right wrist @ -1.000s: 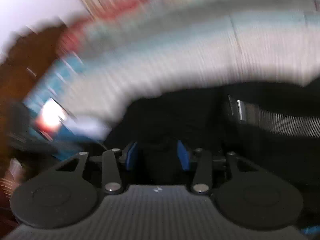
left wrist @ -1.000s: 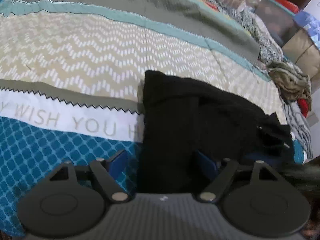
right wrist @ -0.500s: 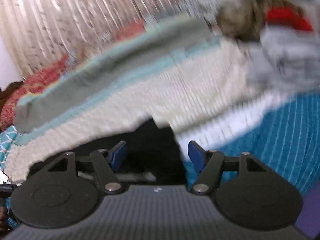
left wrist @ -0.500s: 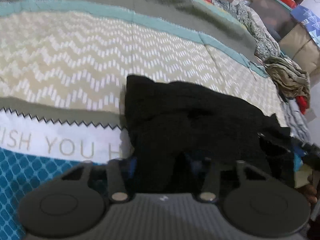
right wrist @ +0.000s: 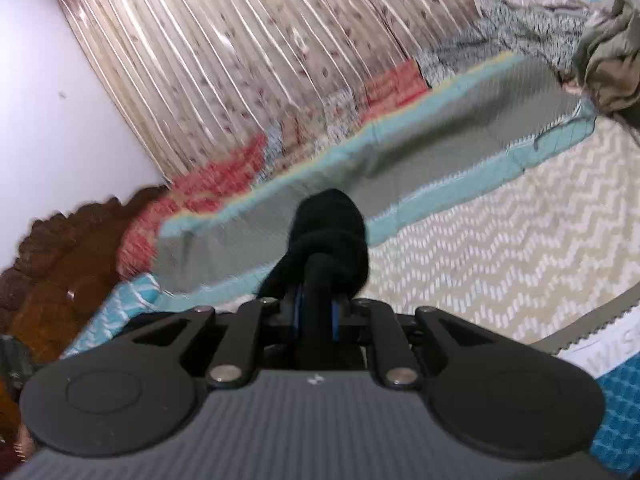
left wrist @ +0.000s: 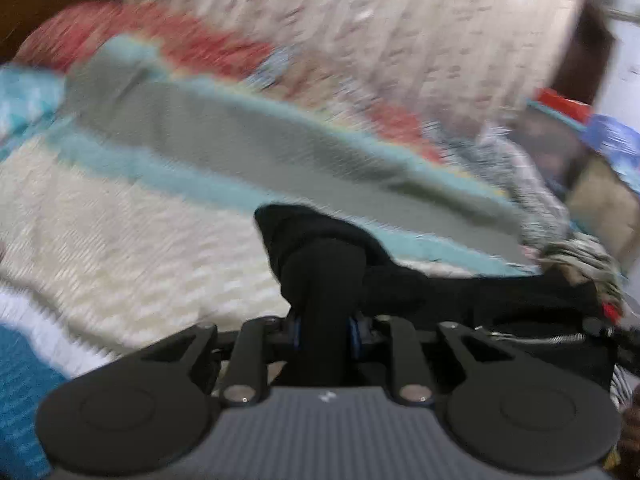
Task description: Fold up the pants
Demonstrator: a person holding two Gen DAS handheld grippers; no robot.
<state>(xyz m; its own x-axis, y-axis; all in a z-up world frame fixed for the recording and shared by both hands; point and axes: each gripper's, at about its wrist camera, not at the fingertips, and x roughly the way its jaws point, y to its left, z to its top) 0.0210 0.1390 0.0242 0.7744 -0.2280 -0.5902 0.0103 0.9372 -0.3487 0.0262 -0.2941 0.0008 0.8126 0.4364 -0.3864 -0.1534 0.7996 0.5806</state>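
Left wrist view: black pants bunched between both grippers' nearly closed jaws (long axis unclear), above bedspread

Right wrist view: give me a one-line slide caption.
Right gripper, its jaws just closed, pinches a bunched fold of black pants above the patterned bedspread.

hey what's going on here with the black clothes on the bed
A person is folding black pants on a bed with a patterned bedspread, using a handheld gripper in each hand. The left gripper and the right gripper have both just been closing, and each is now pinched on a bunch of the black fabric. In the left view, the rest of the garment trails off to the right over the bedspread. A heap of other clothes sits further back on the bed.
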